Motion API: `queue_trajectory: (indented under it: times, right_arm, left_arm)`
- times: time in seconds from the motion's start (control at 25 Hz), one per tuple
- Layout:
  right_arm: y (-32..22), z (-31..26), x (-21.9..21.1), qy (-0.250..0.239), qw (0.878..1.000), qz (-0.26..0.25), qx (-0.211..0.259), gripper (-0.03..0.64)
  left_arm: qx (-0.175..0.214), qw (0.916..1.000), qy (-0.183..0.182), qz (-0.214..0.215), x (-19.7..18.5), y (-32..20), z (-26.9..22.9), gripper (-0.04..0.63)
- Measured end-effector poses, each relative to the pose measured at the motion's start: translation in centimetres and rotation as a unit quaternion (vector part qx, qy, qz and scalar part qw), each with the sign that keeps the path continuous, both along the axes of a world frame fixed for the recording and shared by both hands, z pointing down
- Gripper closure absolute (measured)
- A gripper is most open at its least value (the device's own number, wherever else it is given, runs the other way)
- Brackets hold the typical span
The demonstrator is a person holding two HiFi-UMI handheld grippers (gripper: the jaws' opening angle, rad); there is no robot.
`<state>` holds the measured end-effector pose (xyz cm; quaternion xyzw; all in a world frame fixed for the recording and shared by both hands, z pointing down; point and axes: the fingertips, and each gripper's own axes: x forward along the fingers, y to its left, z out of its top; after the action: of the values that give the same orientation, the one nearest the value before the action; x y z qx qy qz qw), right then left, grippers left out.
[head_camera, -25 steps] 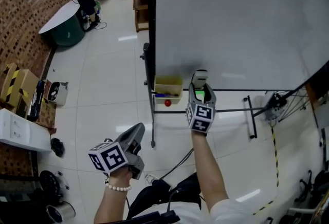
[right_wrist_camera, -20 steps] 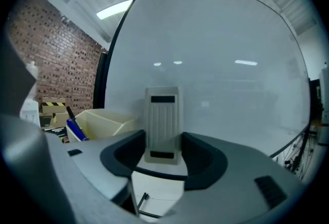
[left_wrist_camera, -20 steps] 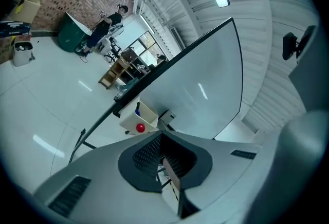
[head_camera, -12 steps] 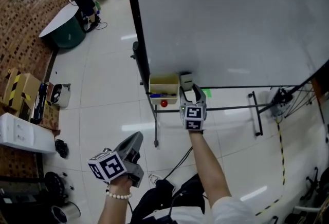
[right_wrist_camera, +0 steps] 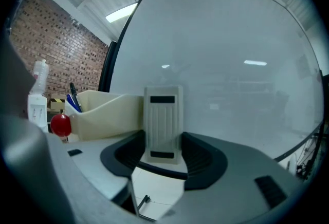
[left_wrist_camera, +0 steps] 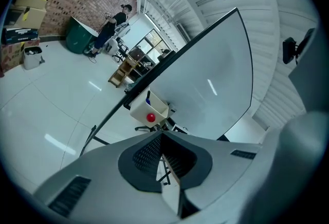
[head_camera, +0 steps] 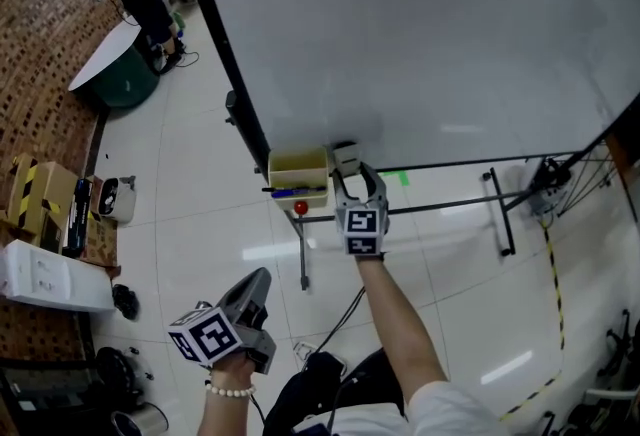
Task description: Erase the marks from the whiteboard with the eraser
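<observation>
No marks visible on whiteboard [head_camera: 420, 34], likely done; eraser [head_camera: 346, 160] clamped in right gripper [head_camera: 358, 184] at its lower edge; left gripper [head_camera: 258, 284] closed, empty.

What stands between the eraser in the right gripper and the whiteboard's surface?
Nothing visible. The right gripper holds the eraser upright just in front of the lower edge of the whiteboard, with bare board behind it. The cream marker tray sits beside it, to the left in both views, off the path.

The left tool [head_camera: 262, 278] and right tool [head_camera: 355, 176] are grey with dark ribbed pads [right_wrist_camera: 205, 159], each bearing a black-and-white marker cube [head_camera: 208, 334]. A pale bead bracelet [head_camera: 230, 390] rings the left wrist; a white sleeve [head_camera: 445, 414] covers the right shoulder.
</observation>
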<state>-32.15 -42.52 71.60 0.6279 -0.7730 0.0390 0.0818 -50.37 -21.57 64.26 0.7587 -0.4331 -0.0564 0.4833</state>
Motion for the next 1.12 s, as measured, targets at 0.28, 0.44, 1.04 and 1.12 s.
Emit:
queue_trajectory:
  times: [0.28, 0.44, 1.04, 1.12]
  right_arm:
    - [0.1, -1.1, 6.1, -0.026, 1.000, 0.009, 0.006, 0.365]
    - [0.3, -1.3, 10.2, -0.027, 1.000, -0.001, -0.003, 0.365]
    - [1.0, -2.9, 23.3, -0.045, 0.998, -0.006, -0.050, 0.365]
    - [0.9, -3.0, 24.8, -0.044, 0.998, 0.005, -0.048, 0.364]
  left_arm:
    - [-0.006, 1.0000, -0.002, -0.004, 7.4, -0.9, -0.4, 0.600]
    - [-0.005, 0.9999, 0.006, -0.014, 13.2, -1.2, -0.6, 0.600]
    - [0.028, 0.9764, -0.214, 0.010, 30.1, -5.6, 1.1, 0.598]
    - [0.027, 0.9742, -0.223, 0.025, 31.5, -6.1, 1.7, 0.598]
